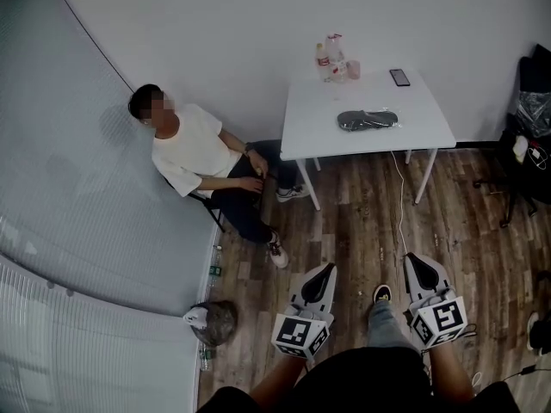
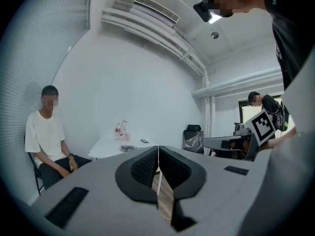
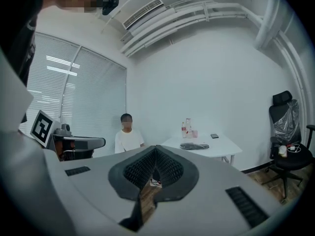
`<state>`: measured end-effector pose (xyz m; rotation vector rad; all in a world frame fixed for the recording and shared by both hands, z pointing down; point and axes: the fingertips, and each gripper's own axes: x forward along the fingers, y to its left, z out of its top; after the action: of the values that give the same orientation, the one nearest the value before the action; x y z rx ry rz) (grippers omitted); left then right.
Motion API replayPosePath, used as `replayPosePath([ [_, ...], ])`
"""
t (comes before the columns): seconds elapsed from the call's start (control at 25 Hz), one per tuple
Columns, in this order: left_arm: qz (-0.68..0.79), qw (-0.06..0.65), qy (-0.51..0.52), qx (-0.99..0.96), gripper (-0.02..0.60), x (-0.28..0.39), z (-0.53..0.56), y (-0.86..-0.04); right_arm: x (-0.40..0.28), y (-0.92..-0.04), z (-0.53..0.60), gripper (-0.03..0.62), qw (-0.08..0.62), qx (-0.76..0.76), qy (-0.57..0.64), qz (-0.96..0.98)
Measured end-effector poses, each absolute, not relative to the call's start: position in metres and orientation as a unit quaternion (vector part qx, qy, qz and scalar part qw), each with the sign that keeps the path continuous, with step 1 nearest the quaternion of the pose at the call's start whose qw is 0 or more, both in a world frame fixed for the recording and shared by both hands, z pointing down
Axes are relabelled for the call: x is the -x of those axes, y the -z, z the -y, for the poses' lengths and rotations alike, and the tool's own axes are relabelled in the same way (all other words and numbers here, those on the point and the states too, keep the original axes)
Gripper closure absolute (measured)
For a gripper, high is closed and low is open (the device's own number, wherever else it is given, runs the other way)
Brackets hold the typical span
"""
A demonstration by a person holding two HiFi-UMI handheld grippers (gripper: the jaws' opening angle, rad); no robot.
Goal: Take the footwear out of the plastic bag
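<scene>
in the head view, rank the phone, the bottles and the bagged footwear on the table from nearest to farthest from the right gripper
From the right gripper:
1. bagged footwear, middle of the table, toward its front
2. phone, back edge, right side
3. bottles, back edge, left side

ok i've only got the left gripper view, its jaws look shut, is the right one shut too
observer: yes, the right gripper has its jaws together with nothing between them.
operator: and where's the bag on the table, can't make it out from here
observer: the plastic bag lies flat near the middle of the white table, with dark footwear inside it.
operator: anything on the floor in between
observer: a white cable hangs off the table's front edge and trails over the wood floor toward the right gripper.
</scene>
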<state>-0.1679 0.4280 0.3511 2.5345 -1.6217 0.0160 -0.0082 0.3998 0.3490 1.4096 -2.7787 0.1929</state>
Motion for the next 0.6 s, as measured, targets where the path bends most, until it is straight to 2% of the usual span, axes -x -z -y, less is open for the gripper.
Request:
replayPosePath([
  [0.6, 0.54, 0.069, -0.023, -0.839, 0.558, 0.157, -0.367, -0.351, 0.001, -0.363, -0.332, 0.577, 0.015, -0.443, -0.082, 0.892],
])
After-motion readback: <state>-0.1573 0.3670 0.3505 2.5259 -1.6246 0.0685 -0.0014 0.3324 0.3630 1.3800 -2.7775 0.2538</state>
